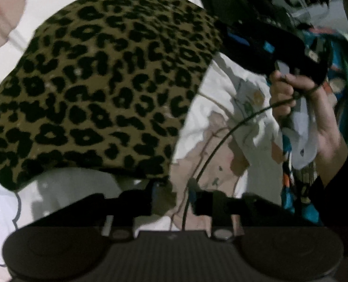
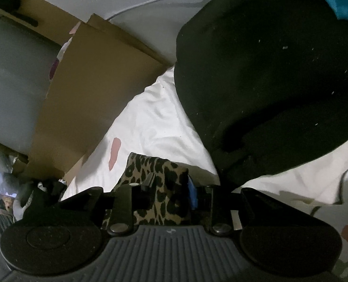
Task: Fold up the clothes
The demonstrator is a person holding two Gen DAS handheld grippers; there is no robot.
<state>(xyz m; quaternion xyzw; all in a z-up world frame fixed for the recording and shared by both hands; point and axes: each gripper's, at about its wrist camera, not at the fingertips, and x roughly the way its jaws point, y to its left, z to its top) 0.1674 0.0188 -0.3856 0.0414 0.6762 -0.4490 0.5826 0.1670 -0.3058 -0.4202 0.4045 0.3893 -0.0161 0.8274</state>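
Note:
A leopard-print garment (image 1: pixel 98 87) hangs spread and lifted above the white printed bedsheet (image 1: pixel 221 89). Its lower corner ends right at the left fingertip of my left gripper (image 1: pixel 171 188), whose jaws stand apart with the sheet showing between them. At the garment's upper right corner is my right gripper (image 1: pixel 221 33), black with blue pads and held by a hand (image 1: pixel 291 94). In the right wrist view a bunched fold of the leopard garment (image 2: pixel 160 188) fills the gap between the fingers of the right gripper (image 2: pixel 167 188), which is shut on it.
A pile of colourful clothes (image 1: pixel 338 75) lies at the right. A thin black cable (image 1: pixel 232 127) runs from the hand towards my left gripper. In the right wrist view an open cardboard box (image 2: pixel 91 89) stands on the left and a large black cloth mass (image 2: pixel 268 82) on the right, over the sheet (image 2: pixel 155 122).

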